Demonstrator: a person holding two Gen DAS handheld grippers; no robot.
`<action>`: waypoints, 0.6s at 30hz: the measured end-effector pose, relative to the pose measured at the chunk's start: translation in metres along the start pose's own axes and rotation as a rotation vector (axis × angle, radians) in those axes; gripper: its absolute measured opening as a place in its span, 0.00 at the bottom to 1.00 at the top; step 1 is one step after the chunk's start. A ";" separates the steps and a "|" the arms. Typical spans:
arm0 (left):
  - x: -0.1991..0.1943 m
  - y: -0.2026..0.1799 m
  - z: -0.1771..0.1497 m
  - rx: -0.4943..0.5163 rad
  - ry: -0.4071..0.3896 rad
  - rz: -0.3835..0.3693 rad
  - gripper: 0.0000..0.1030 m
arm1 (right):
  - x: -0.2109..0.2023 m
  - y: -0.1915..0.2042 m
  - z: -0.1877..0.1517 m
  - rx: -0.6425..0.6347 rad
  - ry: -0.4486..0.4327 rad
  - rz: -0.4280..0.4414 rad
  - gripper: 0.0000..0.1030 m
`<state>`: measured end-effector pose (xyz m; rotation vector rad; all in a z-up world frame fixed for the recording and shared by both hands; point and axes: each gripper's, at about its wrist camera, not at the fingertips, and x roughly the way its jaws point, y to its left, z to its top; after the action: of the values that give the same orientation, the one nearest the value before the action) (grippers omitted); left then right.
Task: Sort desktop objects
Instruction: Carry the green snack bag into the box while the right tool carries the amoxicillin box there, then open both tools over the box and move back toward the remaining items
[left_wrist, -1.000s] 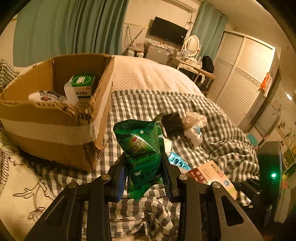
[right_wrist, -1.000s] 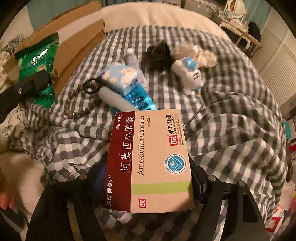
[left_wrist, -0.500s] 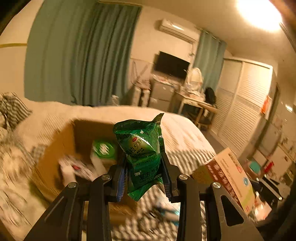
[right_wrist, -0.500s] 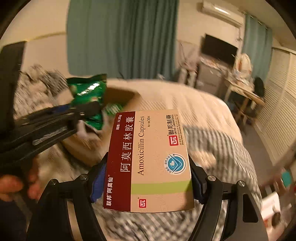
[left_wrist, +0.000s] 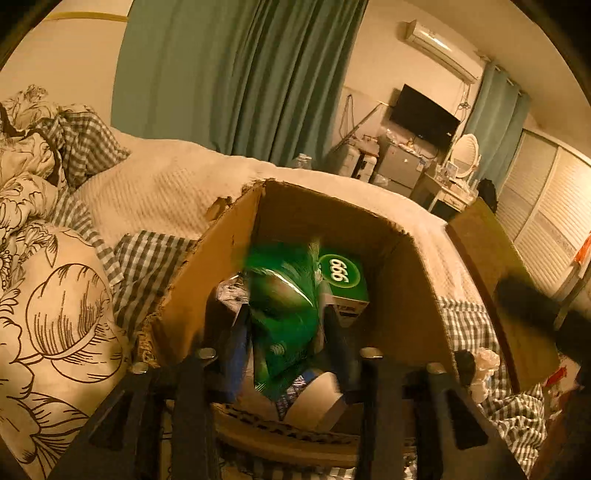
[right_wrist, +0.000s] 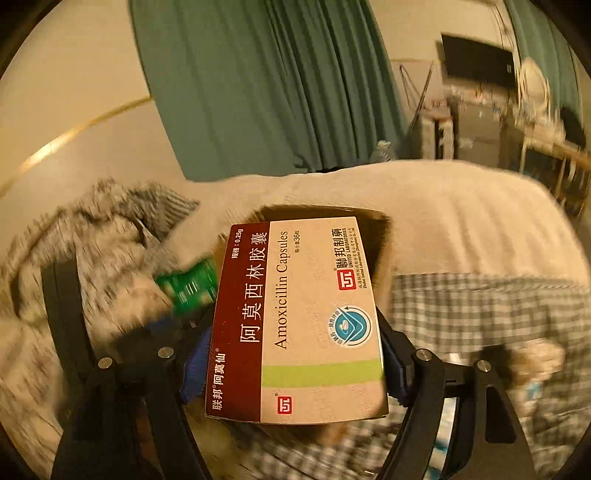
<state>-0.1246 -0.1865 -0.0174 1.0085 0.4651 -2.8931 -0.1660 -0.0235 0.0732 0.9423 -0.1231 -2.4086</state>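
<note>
The left gripper is held over the open cardboard box, which sits on the bed. Its jaws are opening, and the green packet is seen between them, blurred, with gaps showing on both sides, so it is no longer squeezed. The packet is over the inside of the box, just beside a green and white box that stands against the far wall. A white round thing is seen lower down, near the front wall. The right gripper is held a little to the right of the cardboard box, and the bed is seen behind it. The amoxicillin box is gripped flat between its blue pads, with its printed face up. Its jaws are opening a tiny bit, but the pads are seen pressed on both long sides. A checked blanket is spread on the bed.
</note>
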 end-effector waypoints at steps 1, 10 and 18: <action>-0.002 0.000 -0.001 -0.003 -0.008 0.000 0.80 | 0.001 -0.003 0.003 0.024 -0.012 0.014 0.80; -0.053 -0.032 -0.011 0.054 -0.103 -0.155 0.88 | -0.088 -0.017 0.000 0.026 -0.180 -0.068 0.88; -0.074 -0.112 -0.062 0.167 -0.058 -0.213 0.98 | -0.157 -0.081 -0.069 -0.048 -0.111 -0.288 0.87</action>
<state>-0.0446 -0.0662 0.0121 0.9445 0.3519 -3.1880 -0.0631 0.1344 0.0941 0.8533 0.0332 -2.7162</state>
